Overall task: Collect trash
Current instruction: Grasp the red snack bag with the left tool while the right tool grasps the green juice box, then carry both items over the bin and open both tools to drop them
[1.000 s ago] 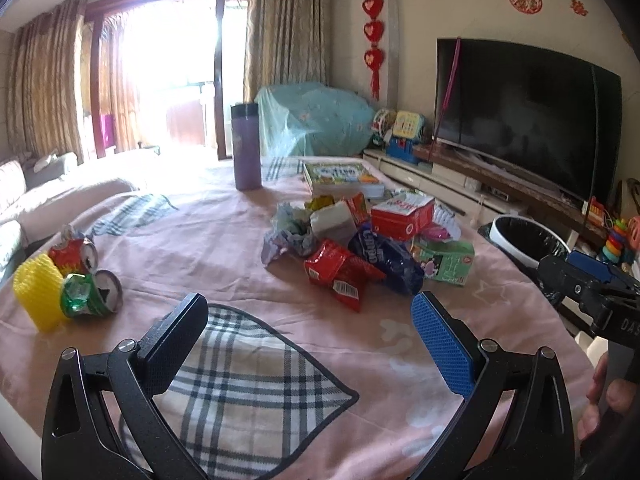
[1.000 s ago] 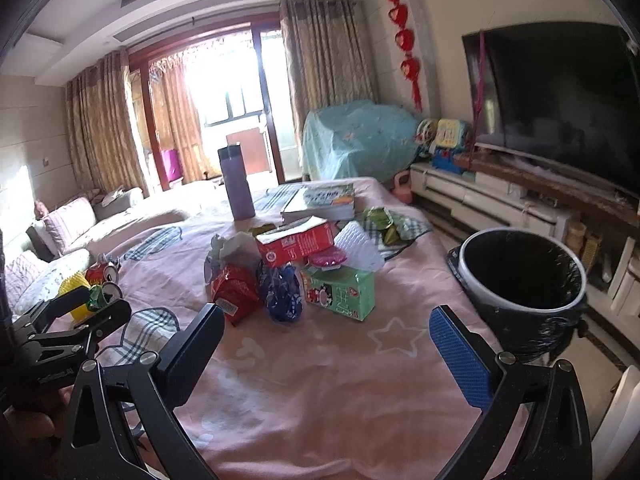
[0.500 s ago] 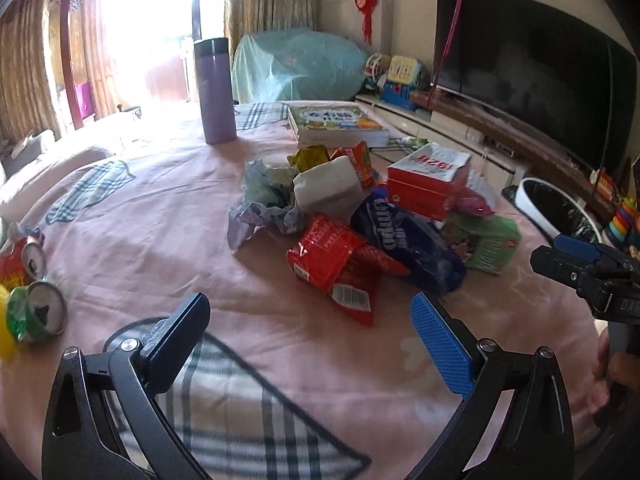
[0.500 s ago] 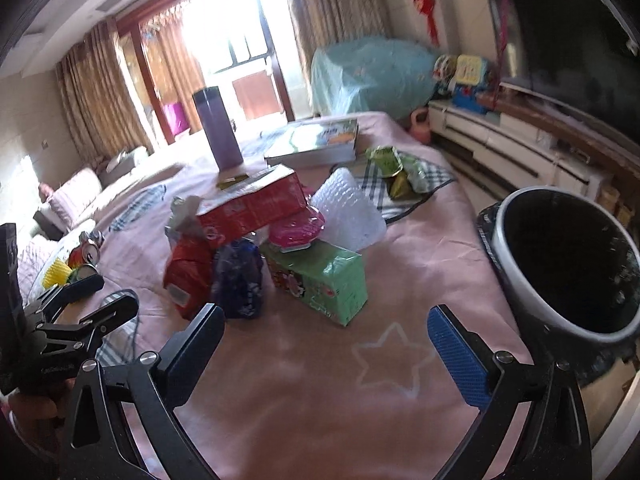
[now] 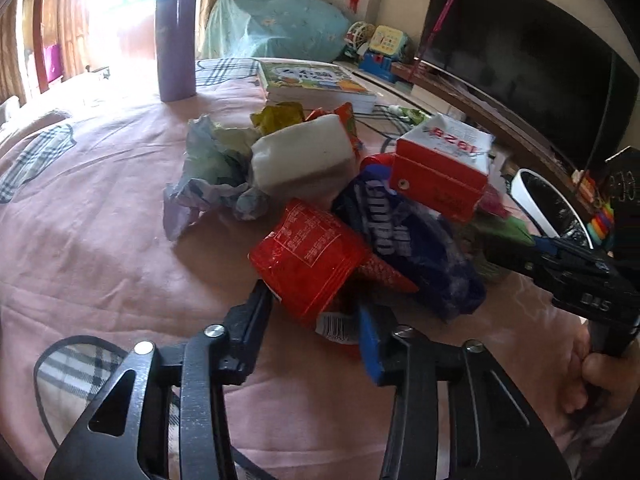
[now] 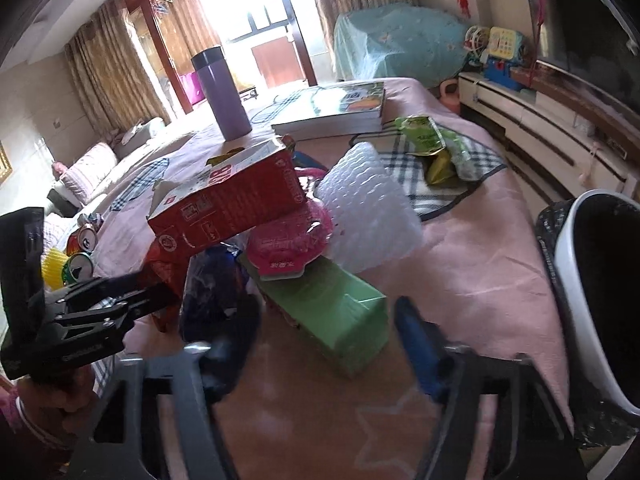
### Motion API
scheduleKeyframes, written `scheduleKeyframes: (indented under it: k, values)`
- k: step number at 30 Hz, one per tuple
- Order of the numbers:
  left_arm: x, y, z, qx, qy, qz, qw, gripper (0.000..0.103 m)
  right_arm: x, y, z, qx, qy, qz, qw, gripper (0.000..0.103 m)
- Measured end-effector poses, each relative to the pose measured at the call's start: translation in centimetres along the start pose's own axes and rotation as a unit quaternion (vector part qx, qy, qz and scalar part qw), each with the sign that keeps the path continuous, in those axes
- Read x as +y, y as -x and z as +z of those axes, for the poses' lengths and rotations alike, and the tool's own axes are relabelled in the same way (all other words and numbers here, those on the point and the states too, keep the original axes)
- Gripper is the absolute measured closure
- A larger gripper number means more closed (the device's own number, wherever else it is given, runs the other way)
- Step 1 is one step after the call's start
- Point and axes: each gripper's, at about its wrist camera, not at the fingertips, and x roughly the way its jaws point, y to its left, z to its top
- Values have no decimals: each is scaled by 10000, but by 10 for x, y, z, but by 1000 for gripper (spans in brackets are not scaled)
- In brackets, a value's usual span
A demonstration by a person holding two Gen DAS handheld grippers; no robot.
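A pile of trash lies on the pink tablecloth (image 5: 100, 240). My left gripper (image 5: 316, 320) has its jaws closed in around the near end of a red snack wrapper (image 5: 312, 256). Behind it lie a blue wrapper (image 5: 400, 240), a red carton (image 5: 440, 168), a white foam block (image 5: 304, 156) and crumpled paper (image 5: 208, 172). My right gripper (image 6: 324, 328) has its jaws on either side of the near end of a green box (image 6: 332, 312), narrowed but apart from it. A pink cup lid (image 6: 288, 240) and bubble wrap (image 6: 368, 216) rest on that box.
A white bin with a black liner (image 6: 576, 280) stands by the table's right edge. A purple flask (image 6: 224, 92), a book (image 6: 336, 112), green snack bags (image 6: 436, 144), crushed cans (image 6: 80, 248) and a yellow object (image 6: 52, 268) are on the table. A TV (image 5: 520, 60) is at right.
Both grippers moved forward into the trash pile and narrowed. The left jaws closed around the red wrapper; the right jaws came to the green box.
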Motion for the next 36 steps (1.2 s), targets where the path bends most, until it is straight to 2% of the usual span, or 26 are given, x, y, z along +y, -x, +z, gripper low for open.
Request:
scheduleKeyframes:
  k: [1, 3, 12, 22, 28, 36]
  values:
    - [-1, 3, -1, -45, -12, -36, 10000, 72, 2, 0, -1, 6, 13, -28, 10000, 63]
    - [-5, 9, -4, -138, -36, -88, 9999, 75, 5, 4, -4, -16, 15, -26, 10000, 65]
    - [-28, 50, -31, -434, -234, -193, 9986, 78, 10, 44, -31, -284, -99, -68, 9995, 68]
    - [-61, 92, -25, -834, -532, -515, 9938, 78, -13, 95, -57, -760, -517, -347, 9952, 68]
    - [-97, 87, -19, -787, -794, -847, 9901, 78, -31, 119, -67, -994, -703, -535, 9911, 68]
    - [-146, 68, -12, -629, -1128, -1118, 9853, 78, -66, 147, -70, -1226, -1004, -825, 9839, 68]
